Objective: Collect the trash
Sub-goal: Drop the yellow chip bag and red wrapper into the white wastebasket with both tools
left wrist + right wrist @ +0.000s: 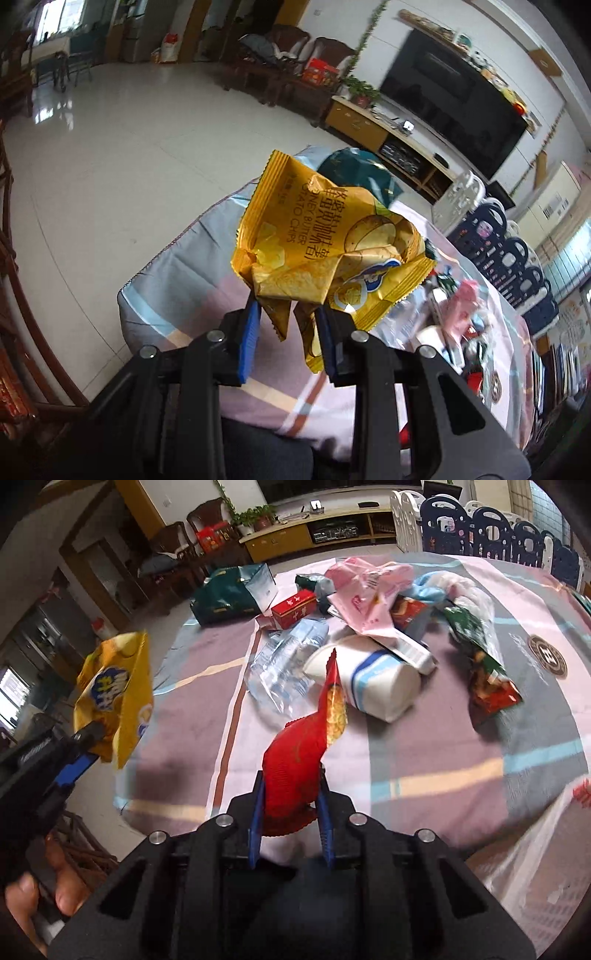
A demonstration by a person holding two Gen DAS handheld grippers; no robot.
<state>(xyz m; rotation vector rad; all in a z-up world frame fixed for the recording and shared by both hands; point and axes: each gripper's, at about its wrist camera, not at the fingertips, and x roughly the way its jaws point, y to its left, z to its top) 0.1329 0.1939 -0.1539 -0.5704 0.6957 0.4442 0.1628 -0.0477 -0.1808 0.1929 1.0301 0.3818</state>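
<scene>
My left gripper [290, 314] is shut on a crumpled yellow chip bag [325, 243] and holds it above the table's near-left edge. The same yellow bag [118, 690] and the left gripper [88, 738] show at the left of the right wrist view. My right gripper [291, 794] is shut on a red snack wrapper [299, 757], lifted over the table's front part. Behind it a pile of trash lies on the striped tablecloth [424, 746]: a clear plastic bottle [284, 661], a white paper cup [369, 675], a pink bag [365, 598], a red box [293, 609] and a green-red snack bag [484, 664].
A dark green paper bag [229, 594] stands at the table's far left corner. A navy-and-white play fence [491, 535] runs behind the table. A TV cabinet [314, 535] and chairs [173, 550] stand across the tiled floor [110, 166].
</scene>
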